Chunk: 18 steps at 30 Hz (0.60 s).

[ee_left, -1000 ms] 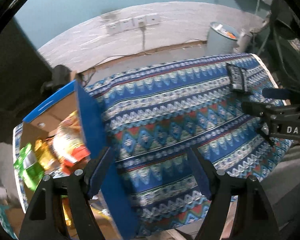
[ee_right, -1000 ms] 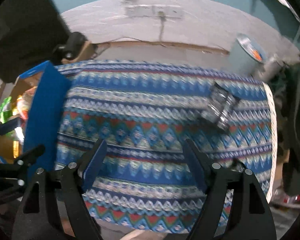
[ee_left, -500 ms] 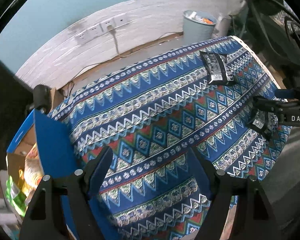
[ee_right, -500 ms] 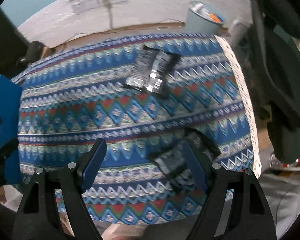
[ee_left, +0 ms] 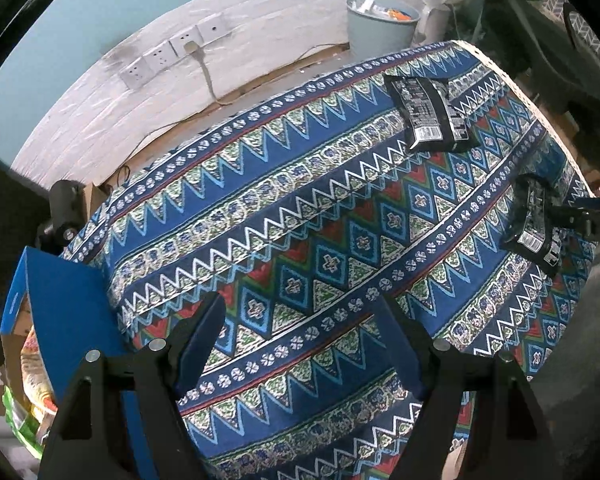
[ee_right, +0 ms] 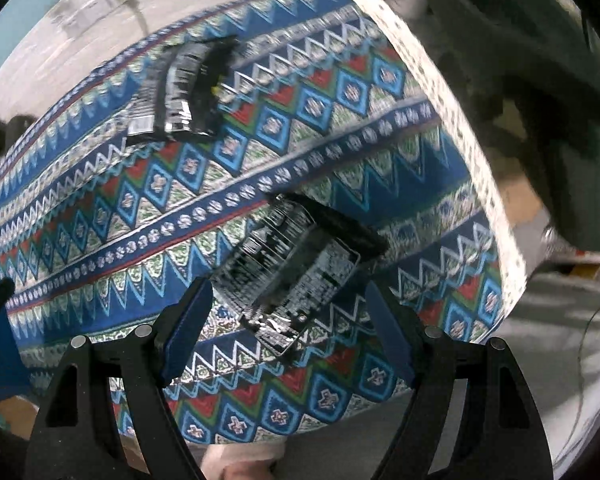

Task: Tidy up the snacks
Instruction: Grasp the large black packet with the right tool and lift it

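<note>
R gripper lining up on a black snack pack near the table's R edge

R gripper (ee_right: 288, 320) jaws wide, nothing held, near black packet (ee_right: 296, 276) w/ its end between the tips. 2nd packet (ee_left: 428, 110) by far R corner. L gripper (ee_left: 300, 336) wide, empty, over cloth; box (ee_left: 64, 320) at L edge. Risk: slick film slips, or a nudge sends it off the edge.
</note>
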{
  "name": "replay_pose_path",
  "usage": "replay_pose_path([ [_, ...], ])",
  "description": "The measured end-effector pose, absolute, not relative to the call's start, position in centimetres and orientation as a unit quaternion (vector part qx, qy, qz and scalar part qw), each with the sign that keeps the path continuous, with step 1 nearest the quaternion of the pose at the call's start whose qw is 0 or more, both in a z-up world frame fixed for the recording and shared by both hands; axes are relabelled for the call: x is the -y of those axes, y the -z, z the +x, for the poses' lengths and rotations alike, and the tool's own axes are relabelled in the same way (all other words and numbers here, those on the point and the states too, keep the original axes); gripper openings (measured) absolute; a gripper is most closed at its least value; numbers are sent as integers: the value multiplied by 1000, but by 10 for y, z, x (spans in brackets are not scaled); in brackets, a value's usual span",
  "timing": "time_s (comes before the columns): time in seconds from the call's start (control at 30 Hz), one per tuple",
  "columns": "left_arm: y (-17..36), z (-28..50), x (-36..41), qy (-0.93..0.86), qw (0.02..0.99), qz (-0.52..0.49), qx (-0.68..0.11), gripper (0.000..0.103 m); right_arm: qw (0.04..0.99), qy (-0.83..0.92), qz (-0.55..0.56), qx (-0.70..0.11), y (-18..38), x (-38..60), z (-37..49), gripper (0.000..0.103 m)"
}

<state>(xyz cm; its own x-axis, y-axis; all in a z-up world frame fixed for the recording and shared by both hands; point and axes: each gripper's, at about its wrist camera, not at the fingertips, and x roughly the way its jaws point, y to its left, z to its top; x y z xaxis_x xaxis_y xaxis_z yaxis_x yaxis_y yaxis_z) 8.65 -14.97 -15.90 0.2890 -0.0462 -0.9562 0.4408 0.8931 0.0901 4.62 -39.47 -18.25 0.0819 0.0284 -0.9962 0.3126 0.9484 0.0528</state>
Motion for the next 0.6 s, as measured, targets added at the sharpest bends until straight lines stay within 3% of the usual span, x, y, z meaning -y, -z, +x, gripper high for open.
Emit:
replay_pose_path([
  [0.3, 169, 93, 158, 158, 779, 180, -580, 78, 711, 85, 184, -673, 208, 401, 56, 78],
  [0.6, 180, 95, 160, 156, 770, 182, -591, 78, 723, 61, 118, -678, 219, 374, 85, 78],
])
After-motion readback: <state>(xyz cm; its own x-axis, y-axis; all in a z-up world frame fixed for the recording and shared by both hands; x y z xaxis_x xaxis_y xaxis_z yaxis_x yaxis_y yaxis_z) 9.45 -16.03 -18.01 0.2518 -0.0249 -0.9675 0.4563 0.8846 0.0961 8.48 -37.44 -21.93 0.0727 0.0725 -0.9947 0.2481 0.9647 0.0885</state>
